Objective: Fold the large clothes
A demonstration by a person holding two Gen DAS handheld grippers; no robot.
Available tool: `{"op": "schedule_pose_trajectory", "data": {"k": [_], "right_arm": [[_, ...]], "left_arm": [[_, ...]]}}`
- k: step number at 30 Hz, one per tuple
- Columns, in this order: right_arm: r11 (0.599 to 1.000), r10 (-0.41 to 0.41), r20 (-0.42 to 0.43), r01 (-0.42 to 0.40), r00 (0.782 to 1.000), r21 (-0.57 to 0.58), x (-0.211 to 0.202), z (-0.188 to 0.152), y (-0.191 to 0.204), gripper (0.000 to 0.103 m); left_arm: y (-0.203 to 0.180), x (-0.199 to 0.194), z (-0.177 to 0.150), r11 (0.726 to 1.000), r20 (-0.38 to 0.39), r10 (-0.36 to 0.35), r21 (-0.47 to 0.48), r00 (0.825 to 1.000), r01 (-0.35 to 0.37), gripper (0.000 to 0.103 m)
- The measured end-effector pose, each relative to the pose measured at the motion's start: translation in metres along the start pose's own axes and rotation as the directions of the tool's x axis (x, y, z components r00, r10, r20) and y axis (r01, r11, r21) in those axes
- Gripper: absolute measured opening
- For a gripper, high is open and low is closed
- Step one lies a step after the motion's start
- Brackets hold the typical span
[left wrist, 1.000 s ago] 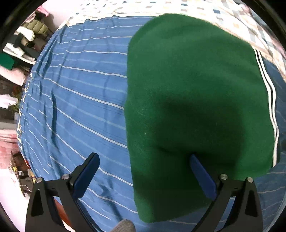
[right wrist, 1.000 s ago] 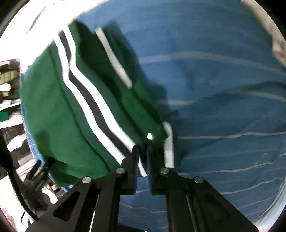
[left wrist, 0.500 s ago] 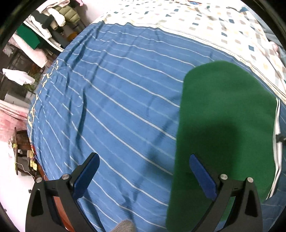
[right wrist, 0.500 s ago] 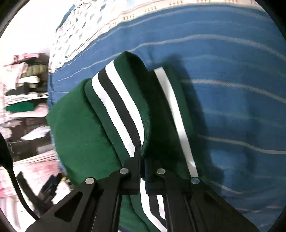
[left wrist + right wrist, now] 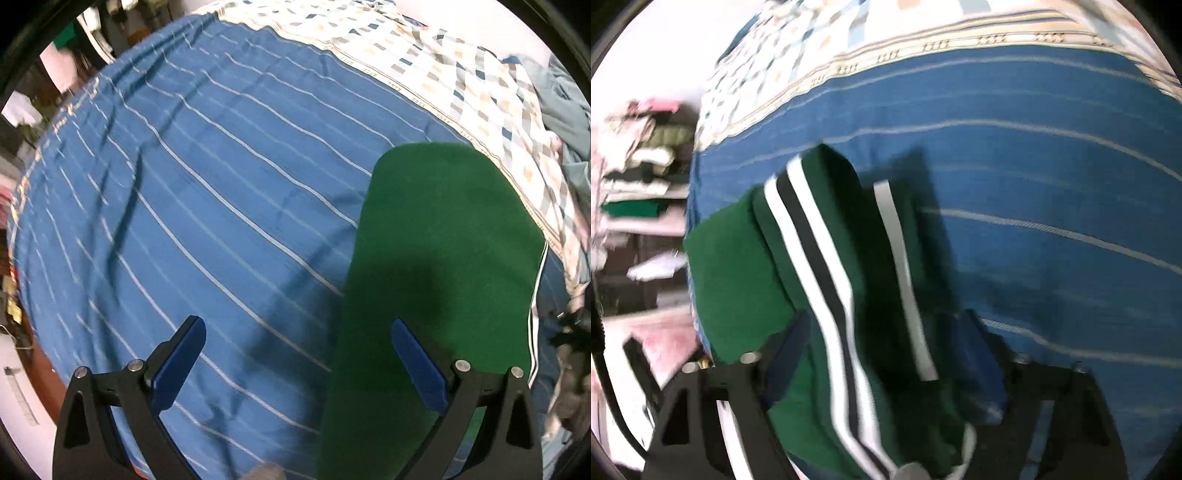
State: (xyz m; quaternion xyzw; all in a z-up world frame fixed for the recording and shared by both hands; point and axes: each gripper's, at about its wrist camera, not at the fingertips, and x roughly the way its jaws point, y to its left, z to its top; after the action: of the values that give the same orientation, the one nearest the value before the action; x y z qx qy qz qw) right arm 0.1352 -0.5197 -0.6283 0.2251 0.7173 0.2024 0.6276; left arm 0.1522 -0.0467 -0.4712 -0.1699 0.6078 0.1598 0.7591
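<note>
A dark green garment (image 5: 443, 240) lies folded on the blue striped bed sheet (image 5: 203, 184), to the right in the left wrist view. My left gripper (image 5: 295, 325) hangs open above the sheet, with its right finger over the garment's left edge and nothing between its pads. In the right wrist view the garment (image 5: 731, 266) shows its white and black striped band (image 5: 812, 240), bunched in a raised fold. My right gripper (image 5: 882, 321) is opening. The striped band runs between its spread jaws, and the pads stand clear of the cloth.
A pale quilt (image 5: 461, 74) with small coloured squares covers the far side of the bed, and a grey-green cloth (image 5: 565, 110) lies on it at the right. Shelves of stacked clothes (image 5: 639, 166) stand past the bed's left edge.
My right gripper was shut on the striped edge and has now opened, leaving it on the bed. My left gripper has drifted left, off the green garment, and stayed open.
</note>
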Motion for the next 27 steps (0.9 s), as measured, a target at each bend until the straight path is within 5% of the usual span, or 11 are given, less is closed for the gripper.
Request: {"op": "schedule_pose_trajectory", "data": {"k": [3,7,8,9,11,17,20,22,24,27], "right_arm": [[0.995,0.103,-0.125,-0.1,0.987,0.029,0.042,0.006,-0.021,0.084],[0.966,0.258,-0.163,-0.252,0.952,0.056,0.075,0.01,-0.026,0.09],[0.947,0.321,-0.179,-0.315,0.93,0.063,0.081,0.011,-0.023,0.088],[0.939,0.342,-0.208,-0.339,0.916,0.053,0.089,0.01,-0.016,0.083],[0.955,0.293,-0.237,-0.297,0.926,0.019,0.103,0.008,-0.003,0.082],[0.934,0.331,-0.188,-0.293,0.925,0.205,0.105,-0.009,0.011,0.043],[0.871,0.437,-0.133,-0.381,0.889,0.31,0.089,-0.04,0.014,0.038],[0.892,0.399,-0.103,-0.361,0.911,0.271,0.084,-0.056,0.02,0.039],[0.922,0.322,-0.061,-0.298,0.945,0.249,0.087,-0.065,0.017,0.053],[0.913,0.346,-0.025,-0.33,0.938,0.24,0.103,-0.065,0.008,0.066]], "left_arm": [[-0.001,0.0,-0.001,1.0,0.001,-0.013,0.0,1.0,0.013,0.103],[0.001,0.0,-0.001,1.0,0.009,-0.007,0.027,1.0,0.006,0.103],[0.002,0.001,-0.001,0.999,0.005,-0.004,0.033,1.0,0.004,0.103],[0.003,0.003,-0.001,0.999,0.003,-0.004,0.035,1.0,0.004,0.103],[0.006,0.003,0.0,0.999,0.004,-0.003,0.045,1.0,0.003,0.103],[0.015,0.006,0.01,0.989,-0.008,-0.116,0.089,0.993,0.116,0.102],[0.013,0.025,0.021,0.951,-0.084,-0.282,0.103,0.956,0.29,0.102],[0.006,0.041,0.025,0.921,-0.127,-0.356,0.118,0.926,0.371,0.102],[-0.001,0.058,0.03,0.891,-0.175,-0.417,0.116,0.892,0.439,0.102],[-0.009,0.075,0.039,0.814,-0.202,-0.556,0.065,0.806,0.577,0.102]]}}
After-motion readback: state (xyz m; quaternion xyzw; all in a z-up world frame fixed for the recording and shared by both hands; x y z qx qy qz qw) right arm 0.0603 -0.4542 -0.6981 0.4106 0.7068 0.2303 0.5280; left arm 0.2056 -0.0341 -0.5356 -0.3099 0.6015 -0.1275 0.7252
